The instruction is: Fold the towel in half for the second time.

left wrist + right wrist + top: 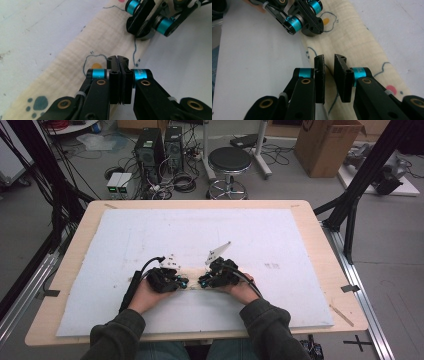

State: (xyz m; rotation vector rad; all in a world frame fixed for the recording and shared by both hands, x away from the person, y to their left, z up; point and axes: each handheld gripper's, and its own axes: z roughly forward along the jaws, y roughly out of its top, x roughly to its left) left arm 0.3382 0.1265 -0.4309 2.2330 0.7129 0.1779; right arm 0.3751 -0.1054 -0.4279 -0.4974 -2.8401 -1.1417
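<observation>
We see left gripper [117, 58] jaws together over cream cloth [75, 62] — right gripper [330, 60] jaws slightly apart above cloth, near table edge.

A lab: beyond the foam-topped counter [310, 227] stand computer towers [159, 147] amid tangled cables [177, 182], a round stool [229, 162], a cardboard box [327, 145] and black rig struts [372, 167].

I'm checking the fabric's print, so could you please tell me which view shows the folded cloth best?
The left gripper view: the cloth shows its weave and paw prints. The right gripper view shows one stretch; the high view, a pale strip.
</observation>
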